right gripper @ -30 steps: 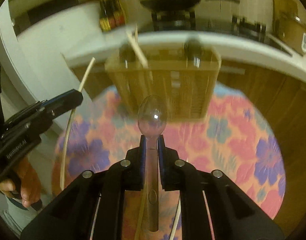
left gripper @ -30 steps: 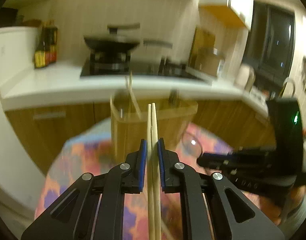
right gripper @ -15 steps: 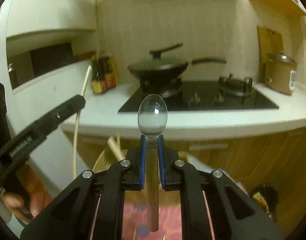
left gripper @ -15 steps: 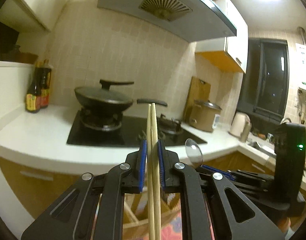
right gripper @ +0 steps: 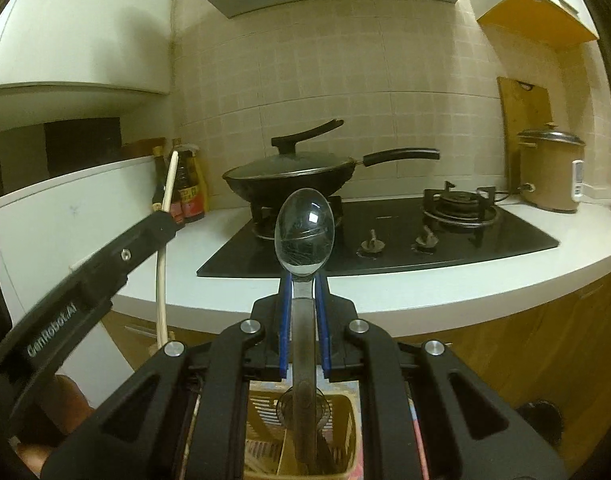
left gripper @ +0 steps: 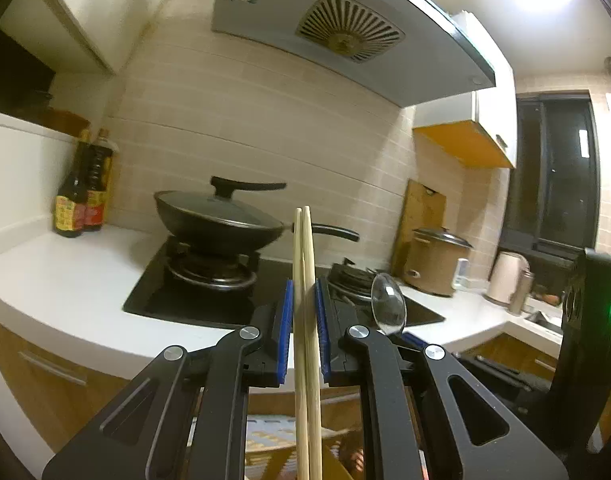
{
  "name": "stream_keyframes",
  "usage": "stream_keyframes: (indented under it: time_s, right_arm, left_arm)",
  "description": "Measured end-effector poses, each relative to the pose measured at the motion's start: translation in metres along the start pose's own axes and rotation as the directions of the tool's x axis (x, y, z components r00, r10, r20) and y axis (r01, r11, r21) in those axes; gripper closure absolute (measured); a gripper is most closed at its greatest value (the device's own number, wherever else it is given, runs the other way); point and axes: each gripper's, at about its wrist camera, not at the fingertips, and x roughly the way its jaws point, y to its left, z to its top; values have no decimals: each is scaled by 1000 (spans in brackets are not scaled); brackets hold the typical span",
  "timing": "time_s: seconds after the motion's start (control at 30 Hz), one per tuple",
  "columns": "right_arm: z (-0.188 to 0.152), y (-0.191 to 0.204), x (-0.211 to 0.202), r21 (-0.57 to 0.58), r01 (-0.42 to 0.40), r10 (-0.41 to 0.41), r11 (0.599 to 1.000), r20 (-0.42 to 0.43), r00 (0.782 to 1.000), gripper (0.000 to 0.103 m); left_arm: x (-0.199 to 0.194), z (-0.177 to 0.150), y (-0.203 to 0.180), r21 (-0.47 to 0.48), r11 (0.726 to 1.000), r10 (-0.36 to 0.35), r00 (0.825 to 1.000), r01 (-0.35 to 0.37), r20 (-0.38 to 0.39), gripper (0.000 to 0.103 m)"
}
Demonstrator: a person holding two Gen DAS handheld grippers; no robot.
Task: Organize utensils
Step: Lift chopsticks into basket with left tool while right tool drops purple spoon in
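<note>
Left gripper (left gripper: 304,304): clamped on a pair of wooden chopsticks (left gripper: 306,280), tips sticking out ahead, side by side.
Right gripper (right gripper: 303,296): clamped on the handle of a metal spoon (right gripper: 304,236), bowl out front.
Spacing: grippers just beside each other, apart.
Below: slatted utensil basket (right gripper: 345,412) under the right gripper; contents dim, possibly another utensil.
Beyond: white counter (right gripper: 425,292), black hob (right gripper: 485,236), lidded wok (left gripper: 217,220), sauce bottles (left gripper: 83,196).
</note>
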Motion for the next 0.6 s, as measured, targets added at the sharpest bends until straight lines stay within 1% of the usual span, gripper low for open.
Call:
stream_keyframes:
  time_s: [0.07,0.13,0.27,0.4,0.6]
  right_arm:
    - [-9,-7,9,18,-7,7,1000,-9,1000,94]
    - [-15,-12,14,31,0,1,1000,-7,1000,94]
    - [-22,-18,19,36,6,-6,999,-5,1000,93]
    - [-28,-15,13,6,7,-7,1000,-16,1000,93]
    - [-39,-15,-13,10,-9,9,1000,-47,999,92]
  left_arm:
    - [6,-6,1,6,1000,2,1000,-2,-5,93]
    - [8,-10,4,7,1000,21,1000,-21,10,93]
    - [12,-16,9,-6,1000,11,1000,-11,-5,93]
    - [9,-22,9,6,1000,-6,999,7,-32,93]
    - [-7,-26,17,-16,999,-36,996,34,-81,91]
